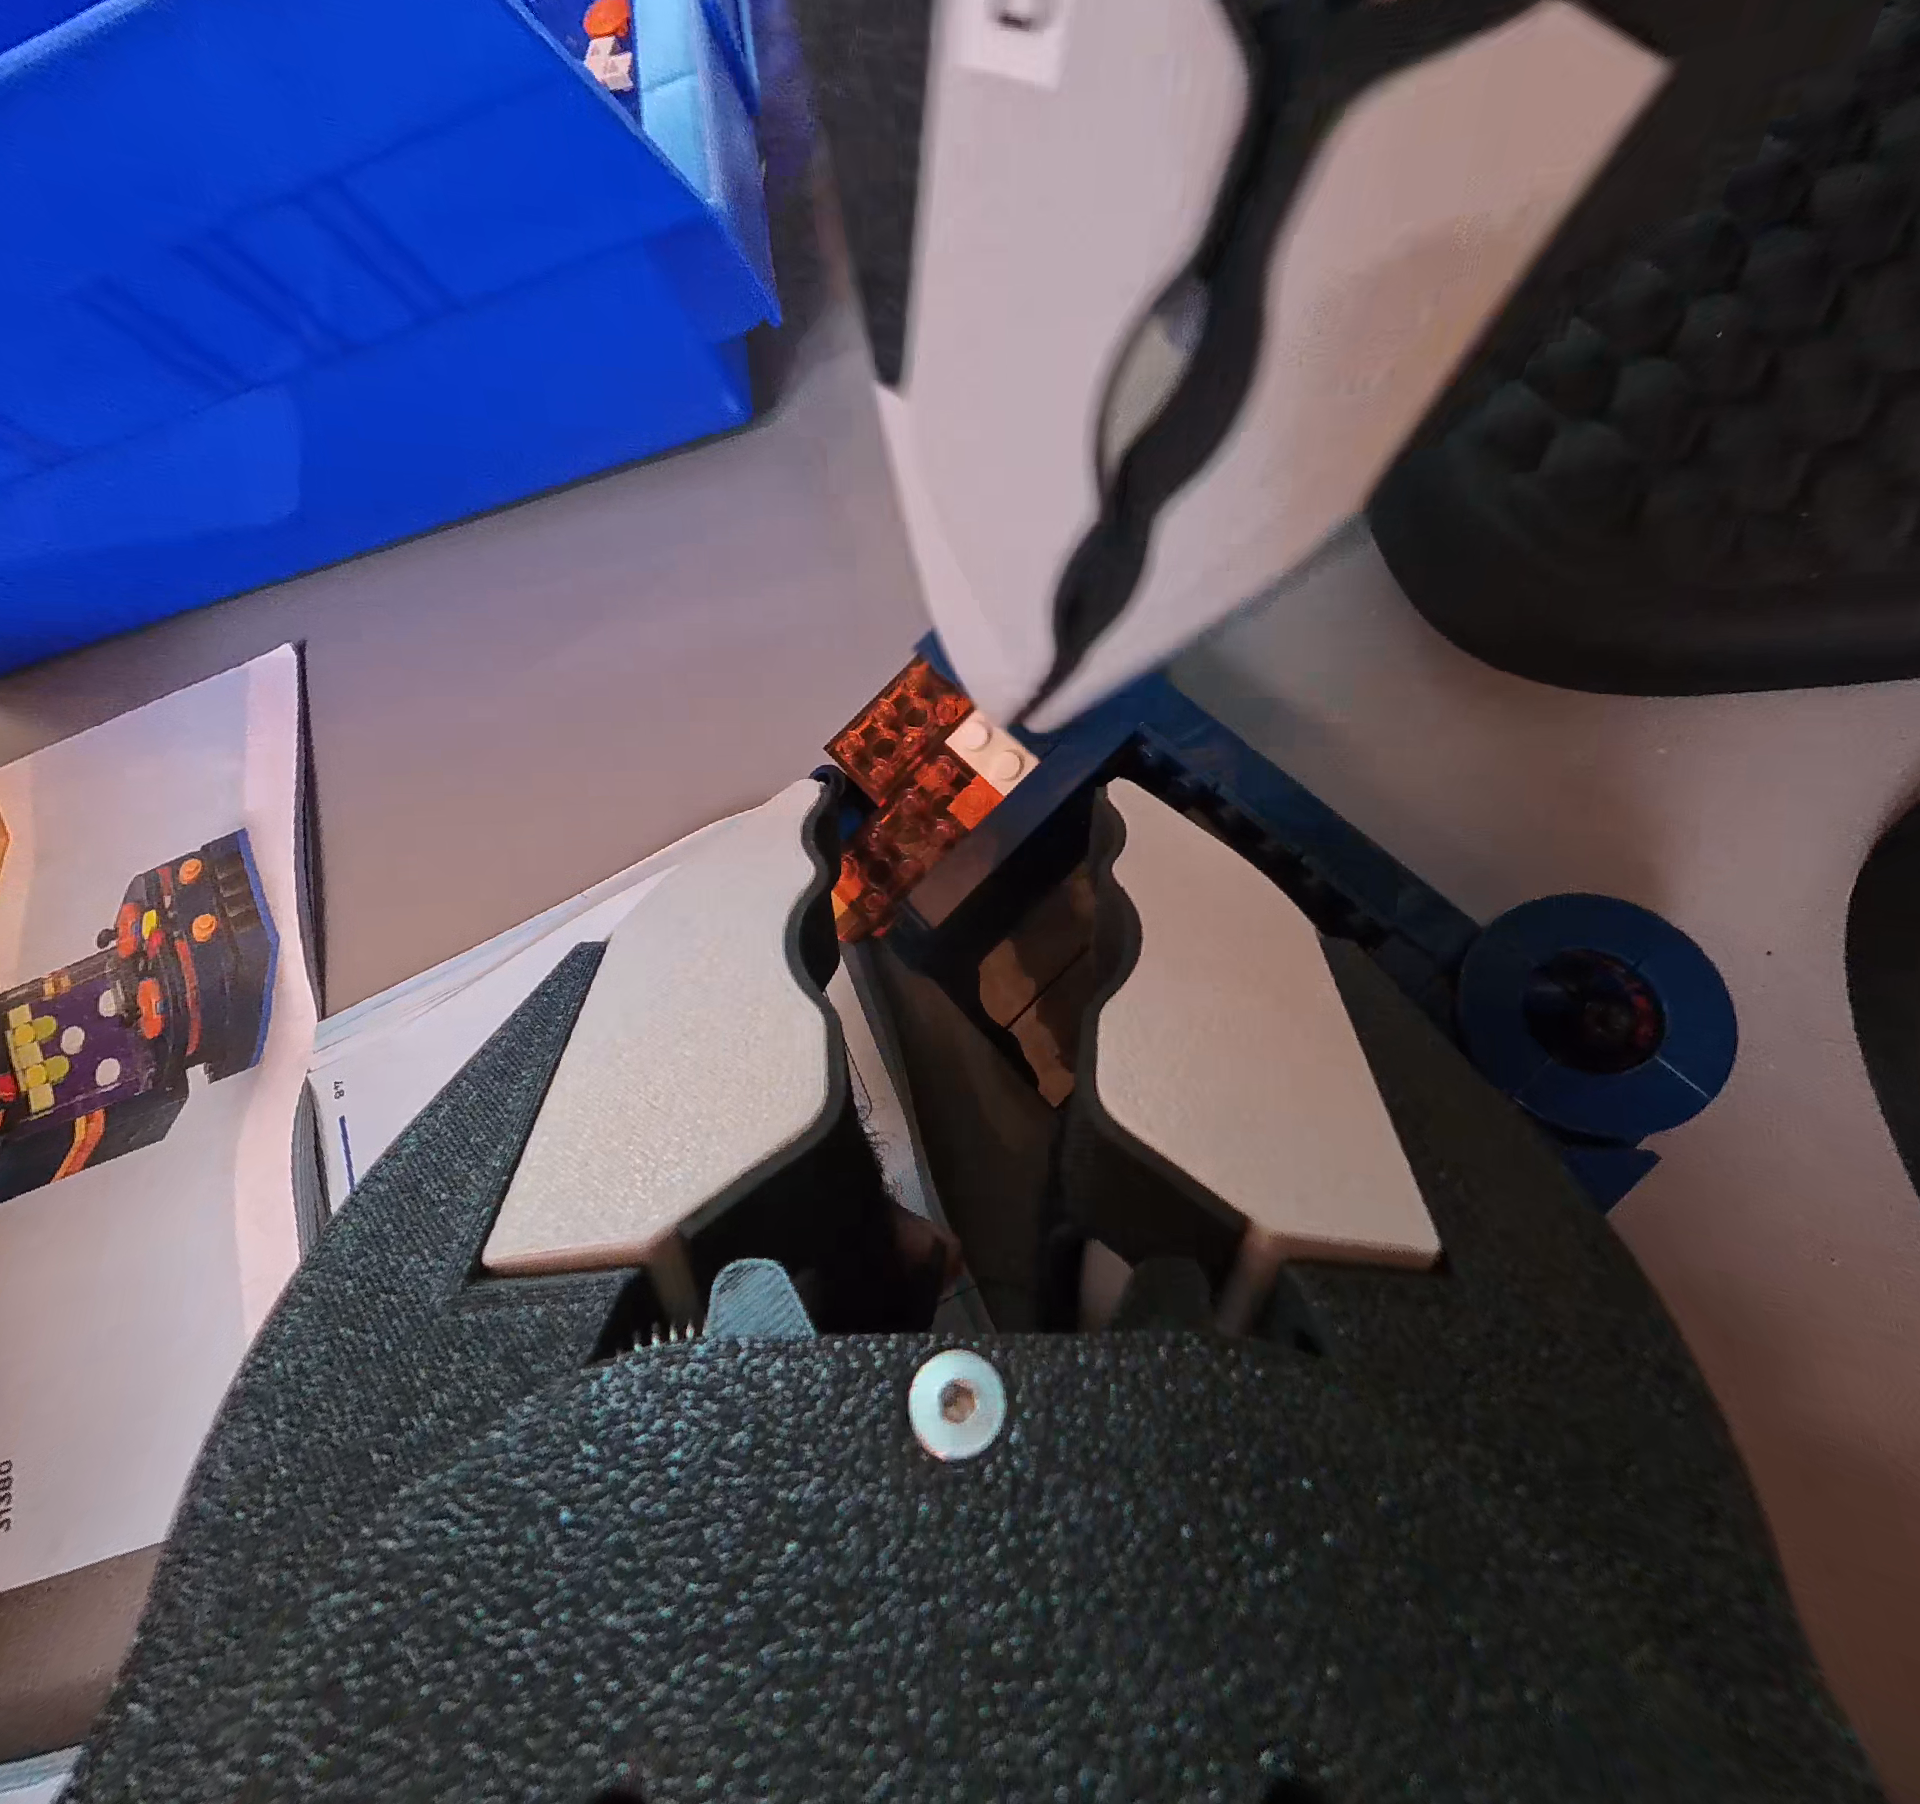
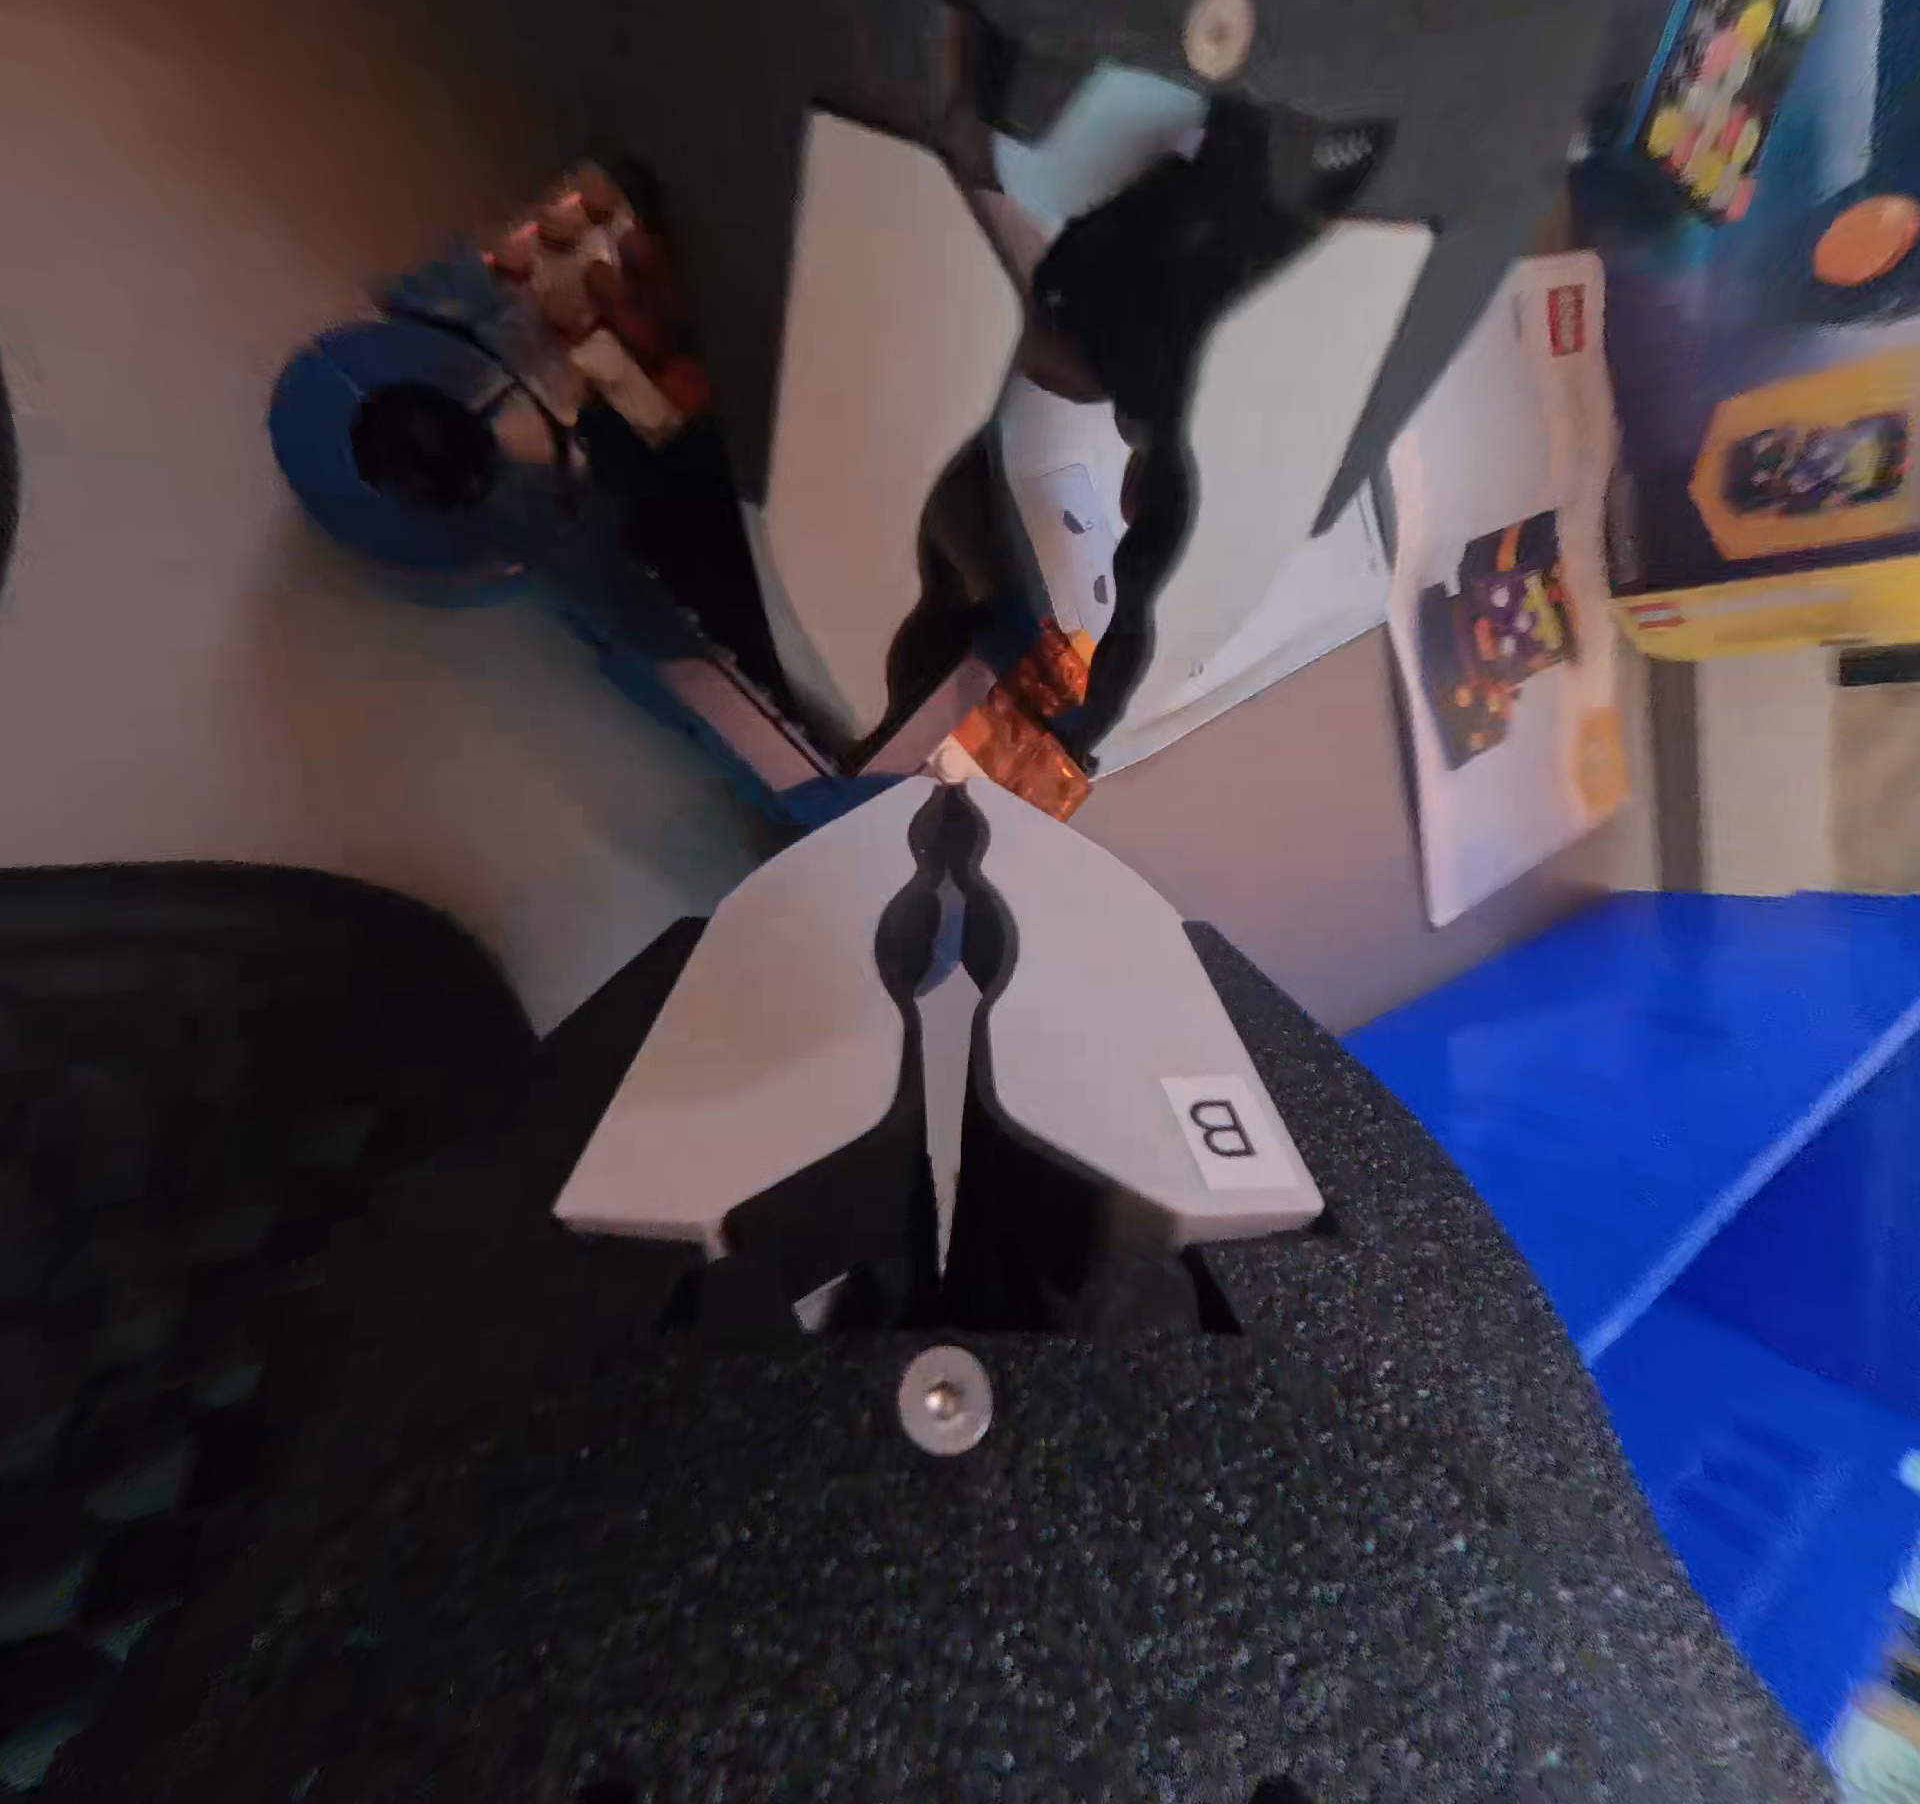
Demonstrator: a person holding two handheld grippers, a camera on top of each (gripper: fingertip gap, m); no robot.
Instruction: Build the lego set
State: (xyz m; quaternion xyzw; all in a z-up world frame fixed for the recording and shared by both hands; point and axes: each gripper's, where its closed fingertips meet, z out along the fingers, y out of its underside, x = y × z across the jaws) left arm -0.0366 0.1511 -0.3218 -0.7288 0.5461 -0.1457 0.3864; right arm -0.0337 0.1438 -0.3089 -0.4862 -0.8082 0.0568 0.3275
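The left hand-held gripper (image 1: 966, 881), grey-fingered with black textured body, is partly closed around something. The right hand-held gripper (image 2: 951, 798) points toward it, fingertips pressed together.

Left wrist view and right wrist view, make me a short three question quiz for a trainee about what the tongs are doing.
1. True or false: the left tongs are shut on the dark blue lego build.
2. The shut right tongs meet the build right beside: A) the orange bricks, B) the blue bin, C) the booklet.
3. What colour is the ring at one end of the build?
Key: 1 true; 2 A; 3 dark blue.
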